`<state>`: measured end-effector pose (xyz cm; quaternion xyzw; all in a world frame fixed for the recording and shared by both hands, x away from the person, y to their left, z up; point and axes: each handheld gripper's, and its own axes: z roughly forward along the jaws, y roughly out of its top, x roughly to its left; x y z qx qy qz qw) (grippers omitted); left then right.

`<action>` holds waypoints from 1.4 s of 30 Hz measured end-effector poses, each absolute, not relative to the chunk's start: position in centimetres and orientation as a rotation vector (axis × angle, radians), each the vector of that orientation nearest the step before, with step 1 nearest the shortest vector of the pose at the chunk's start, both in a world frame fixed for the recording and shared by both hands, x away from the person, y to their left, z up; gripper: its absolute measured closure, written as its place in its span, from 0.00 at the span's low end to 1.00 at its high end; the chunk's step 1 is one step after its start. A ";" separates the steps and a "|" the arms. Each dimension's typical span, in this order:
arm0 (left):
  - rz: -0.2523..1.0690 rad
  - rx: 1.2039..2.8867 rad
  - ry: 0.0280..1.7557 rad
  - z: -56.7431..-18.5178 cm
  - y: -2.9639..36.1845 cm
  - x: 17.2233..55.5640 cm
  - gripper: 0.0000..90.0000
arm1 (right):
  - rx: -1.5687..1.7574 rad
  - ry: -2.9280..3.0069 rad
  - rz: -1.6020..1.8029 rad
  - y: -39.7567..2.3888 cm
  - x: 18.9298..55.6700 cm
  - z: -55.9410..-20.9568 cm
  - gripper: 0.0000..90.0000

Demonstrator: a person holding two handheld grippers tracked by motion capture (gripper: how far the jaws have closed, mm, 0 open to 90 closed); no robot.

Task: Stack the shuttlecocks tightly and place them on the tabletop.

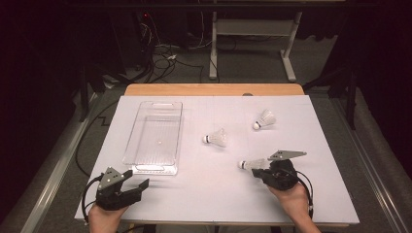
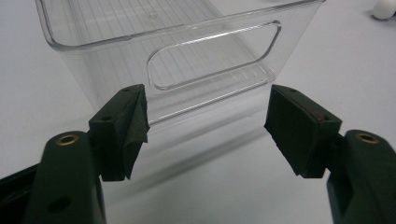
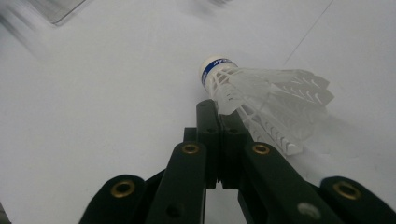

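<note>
On my left, the left gripper (image 1: 137, 183) rests near the table's front edge with its jaws spread wide and nothing between them, pointed at the near end wall of the clear plastic bin (image 1: 154, 137). In the left gripper view that wall with its cut-out handle (image 2: 212, 55) stands just ahead of the pads, apart from them. The bin looks empty to me, so I judge no shuttlecock has gone in yet.

Moving right, one shuttlecock (image 1: 216, 138) lies on its side on the white table (image 1: 204, 194), near the bin but apart from it. A second (image 1: 265, 120) lies farther back and right.

The third shuttlecock (image 1: 251, 164) is at the tip of my right gripper (image 1: 260, 171). In the right gripper view the jaws are pinched together on the edge of its plastic skirt (image 3: 261, 105), cork end forward; whether it has left the table I cannot quite tell.

So the work has barely begun: this one is gripped, all three remain to be binned.
</note>
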<state>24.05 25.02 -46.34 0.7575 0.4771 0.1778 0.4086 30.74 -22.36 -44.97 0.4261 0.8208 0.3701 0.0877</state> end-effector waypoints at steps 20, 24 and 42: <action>0.450 1.915 1.204 -46.4 25.1 24.1 0.34 | 1.252 2.461 1.119 -22.5 31.4 -43.9 1.00; 0.447 1.911 1.206 -46.4 25.1 24.1 0.34 | 1.251 2.465 1.122 -22.3 31.7 -43.8 1.00; 0.443 1.913 1.209 -46.4 25.1 24.2 0.34 | 1.226 2.460 1.120 -21.6 33.5 -42.4 1.00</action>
